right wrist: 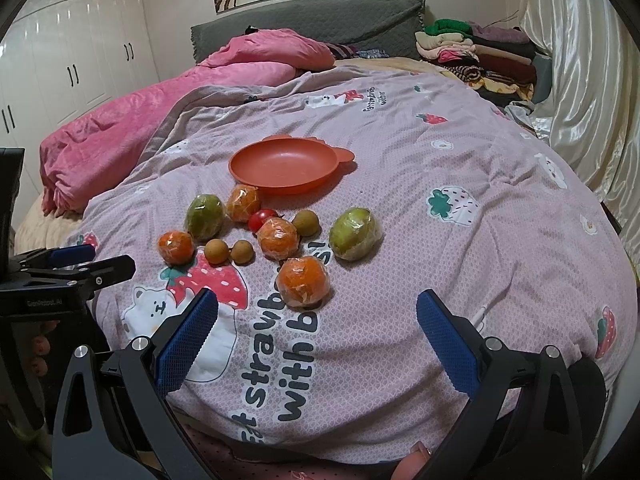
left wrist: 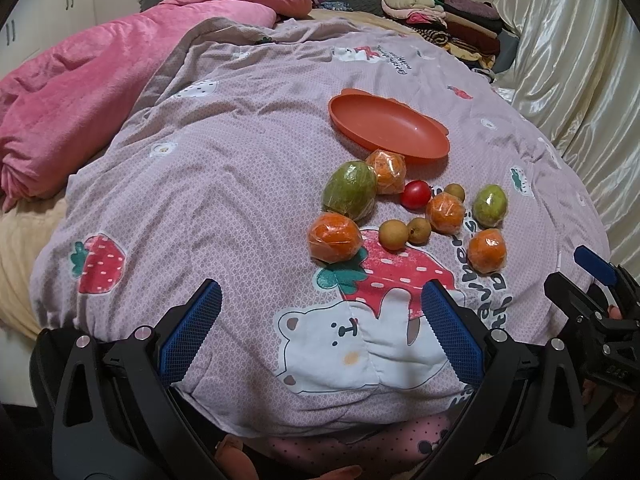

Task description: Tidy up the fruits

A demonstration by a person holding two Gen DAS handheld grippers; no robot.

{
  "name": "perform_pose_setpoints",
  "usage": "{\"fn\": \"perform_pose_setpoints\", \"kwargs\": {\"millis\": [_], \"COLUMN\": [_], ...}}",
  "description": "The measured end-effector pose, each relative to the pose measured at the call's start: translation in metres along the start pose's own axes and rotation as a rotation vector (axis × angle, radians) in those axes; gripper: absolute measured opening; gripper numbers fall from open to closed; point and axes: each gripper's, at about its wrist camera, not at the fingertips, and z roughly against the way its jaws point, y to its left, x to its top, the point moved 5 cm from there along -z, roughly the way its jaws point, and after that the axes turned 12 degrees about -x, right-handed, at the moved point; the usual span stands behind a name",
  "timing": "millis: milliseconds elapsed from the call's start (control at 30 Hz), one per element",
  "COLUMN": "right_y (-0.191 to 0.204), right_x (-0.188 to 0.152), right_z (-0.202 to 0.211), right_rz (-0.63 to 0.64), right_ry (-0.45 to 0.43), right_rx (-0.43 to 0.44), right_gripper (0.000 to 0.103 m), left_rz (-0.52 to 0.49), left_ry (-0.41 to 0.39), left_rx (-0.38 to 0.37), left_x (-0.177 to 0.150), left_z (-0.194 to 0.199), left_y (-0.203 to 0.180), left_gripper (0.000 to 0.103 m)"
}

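An empty orange plate (left wrist: 390, 128) (right wrist: 286, 166) lies on the quilt. In front of it lie loose fruits: several wrapped oranges (left wrist: 334, 238) (right wrist: 304, 282), two wrapped green fruits (left wrist: 350, 190) (right wrist: 354, 234), a red tomato (left wrist: 416, 195) (right wrist: 262, 219) and three small brown round fruits (left wrist: 393, 234) (right wrist: 218, 251). My left gripper (left wrist: 320, 300) is open and empty, hovering near the quilt's front edge, short of the fruits. My right gripper (right wrist: 316, 308) is open and empty, just in front of the nearest orange. Each gripper shows at the edge of the other's view.
The fruits lie on a lilac strawberry-print quilt (left wrist: 224, 184) (right wrist: 460, 208) on a bed. A pink blanket (left wrist: 76, 84) (right wrist: 120, 120) is bunched at the left. Folded clothes (left wrist: 444, 20) (right wrist: 476, 52) are stacked at the back right, beside shiny curtains (right wrist: 580, 60).
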Motion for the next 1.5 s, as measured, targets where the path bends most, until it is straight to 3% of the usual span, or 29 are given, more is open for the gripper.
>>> {"fn": "perform_pose_setpoints", "kwargs": {"millis": [867,1367,1467,1500], "right_y": [0.009,0.014,0.015,0.015], "right_x": [-0.003,-0.002,-0.001,0.000], "right_z": [-0.011,-0.053,-0.061,-0.063], "right_rz": [0.033,0.101,0.110,0.114], "right_ry": [0.018,0.088,0.099,0.099], "right_rx": [-0.002,-0.005,0.001,0.000], "right_gripper": [0.099,0.099,0.099,0.099], "left_rz": [0.014,-0.058,-0.074,-0.077], "left_ry": [0.021,0.068,0.073,0.077], "left_rx": [-0.019,-0.065,-0.064,-0.065], "left_x": [-0.004,0.009,0.014,0.015], "left_z": [-0.013,-0.046,-0.054,-0.057], "left_y": [0.010,0.012,0.011,0.010], "left_gripper": [0.094,0.094,0.086,0.079]}}
